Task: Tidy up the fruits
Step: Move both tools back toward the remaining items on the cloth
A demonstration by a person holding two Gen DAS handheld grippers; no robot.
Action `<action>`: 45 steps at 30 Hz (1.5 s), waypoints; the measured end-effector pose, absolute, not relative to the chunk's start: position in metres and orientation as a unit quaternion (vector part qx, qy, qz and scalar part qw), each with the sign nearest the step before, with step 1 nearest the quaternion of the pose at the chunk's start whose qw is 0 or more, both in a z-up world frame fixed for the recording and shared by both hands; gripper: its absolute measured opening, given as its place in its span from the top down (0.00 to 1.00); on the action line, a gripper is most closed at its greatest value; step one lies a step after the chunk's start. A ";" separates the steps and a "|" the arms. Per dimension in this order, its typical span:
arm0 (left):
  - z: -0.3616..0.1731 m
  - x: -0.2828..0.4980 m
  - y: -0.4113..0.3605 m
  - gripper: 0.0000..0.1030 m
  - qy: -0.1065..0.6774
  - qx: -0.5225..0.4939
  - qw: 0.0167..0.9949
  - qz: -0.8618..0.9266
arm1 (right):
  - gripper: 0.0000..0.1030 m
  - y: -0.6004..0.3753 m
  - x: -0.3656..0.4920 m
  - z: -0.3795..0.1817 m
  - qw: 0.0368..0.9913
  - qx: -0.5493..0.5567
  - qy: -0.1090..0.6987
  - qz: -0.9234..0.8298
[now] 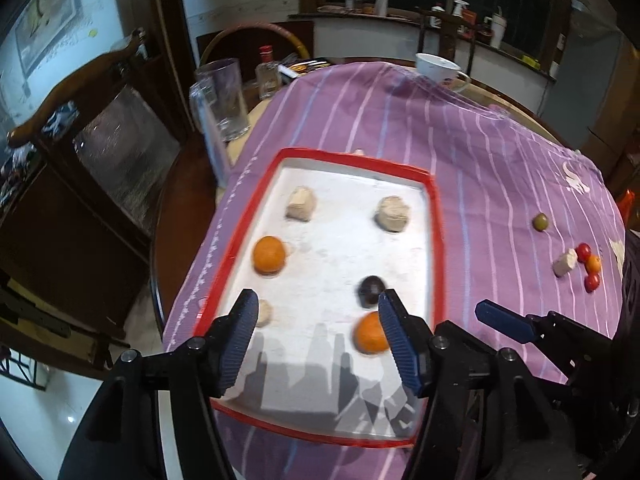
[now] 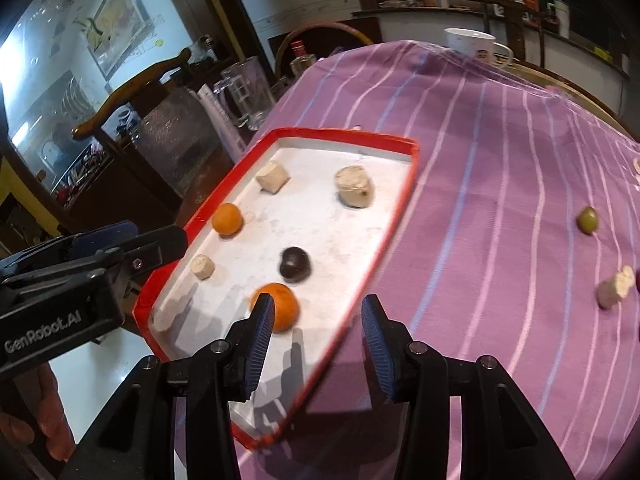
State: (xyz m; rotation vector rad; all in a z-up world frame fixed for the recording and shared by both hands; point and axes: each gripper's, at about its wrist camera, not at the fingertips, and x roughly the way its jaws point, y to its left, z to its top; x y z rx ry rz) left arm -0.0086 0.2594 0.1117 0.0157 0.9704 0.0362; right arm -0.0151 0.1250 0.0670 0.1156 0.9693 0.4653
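Observation:
A red-rimmed white tray [image 1: 434, 216] [image 2: 400, 208] lies on the purple striped cloth. It holds two oranges [image 1: 269, 254] [image 1: 370, 334], a dark fruit [image 1: 371, 290] [image 2: 295, 265] and three beige chunks [image 1: 301, 209] [image 1: 393, 213] [image 1: 264, 313]. My left gripper [image 1: 316, 320] is open and empty above the tray's near half. My right gripper [image 2: 318, 324] is open and empty over the tray's right rim, its left finger in front of the near orange [image 2: 282, 306]. On the cloth to the right lie a green fruit [image 1: 540, 222] [image 2: 587, 220], a beige chunk [image 1: 565, 263] [image 2: 615, 287], red cherry tomatoes [image 1: 584, 251] and a small orange fruit [image 1: 593, 264].
A glass mug [image 1: 224, 98] [image 2: 244, 92] and a bottle [image 1: 268, 72] stand beyond the tray's far left. A white cup [image 1: 438, 68] [image 2: 474, 42] stands at the table's far edge. A wooden chair [image 1: 72, 92] stands to the left of the table.

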 end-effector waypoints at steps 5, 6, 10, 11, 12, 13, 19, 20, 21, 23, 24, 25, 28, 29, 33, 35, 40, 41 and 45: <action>0.113 -0.012 0.231 0.38 0.468 0.018 0.884 0.003 | 0.51 0.093 -0.019 0.068 0.860 0.068 0.465 0.201; 0.114 -0.012 0.227 0.38 0.468 0.020 0.884 0.002 | 0.51 0.086 -0.020 0.069 0.860 0.072 0.465 0.197; 0.119 -0.016 0.211 0.38 0.465 0.028 0.885 -0.003 | 0.51 0.065 -0.023 0.072 0.863 0.084 0.464 0.181; 0.120 -0.017 0.209 0.38 0.464 0.029 0.885 -0.003 | 0.51 0.061 -0.023 0.072 0.864 0.086 0.463 0.178; 0.122 -0.018 0.207 0.38 0.463 0.029 0.886 -0.003 | 0.51 0.058 -0.024 0.073 0.864 0.089 0.463 0.176; 0.124 -0.019 0.205 0.38 0.462 0.030 0.886 -0.003 | 0.51 0.055 -0.025 0.075 0.865 0.091 0.462 0.174; 0.135 -0.027 0.203 0.38 0.451 0.032 0.892 0.000 | 0.51 0.051 -0.031 0.084 0.870 0.088 0.455 0.168; 0.136 -0.028 0.203 0.38 0.450 0.032 0.893 0.000 | 0.51 0.052 -0.033 0.085 0.871 0.086 0.454 0.168; 0.138 -0.029 0.204 0.38 0.448 0.032 0.893 0.001 | 0.51 0.053 -0.034 0.086 0.871 0.084 0.453 0.169; 0.141 -0.032 0.205 0.38 0.444 0.031 0.895 0.002 | 0.51 0.055 -0.036 0.088 0.872 0.080 0.452 0.169; 0.142 -0.033 0.205 0.37 0.443 0.030 0.896 0.002 | 0.51 0.056 -0.038 0.089 0.873 0.077 0.451 0.170; 0.144 -0.035 0.206 0.37 0.442 0.029 0.897 0.002 | 0.51 0.058 -0.039 0.090 0.873 0.074 0.450 0.170; 0.146 -0.039 0.208 0.35 0.440 0.028 0.898 0.001 | 0.50 0.062 -0.044 0.093 0.875 0.067 0.448 0.171; 0.148 -0.040 0.208 0.34 0.439 0.029 0.898 0.001 | 0.50 0.063 -0.045 0.094 0.876 0.066 0.447 0.172; 0.152 -0.044 0.208 0.34 0.433 0.032 0.901 -0.002 | 0.50 0.068 -0.051 0.099 0.878 0.057 0.442 0.173; 0.154 -0.046 0.208 0.33 0.431 0.033 0.902 -0.002 | 0.50 0.070 -0.052 0.100 0.879 0.053 0.440 0.173; 0.152 -0.047 0.207 0.31 0.435 0.028 0.900 -0.003 | 0.50 0.073 -0.053 0.101 0.881 0.043 0.439 0.172; 0.151 -0.047 0.206 0.31 0.437 0.027 0.899 -0.003 | 0.50 0.072 -0.053 0.100 0.880 0.043 0.440 0.171; 0.141 -0.042 0.201 0.31 0.451 0.015 0.893 -0.007 | 0.49 0.062 -0.051 0.093 0.877 0.044 0.450 0.163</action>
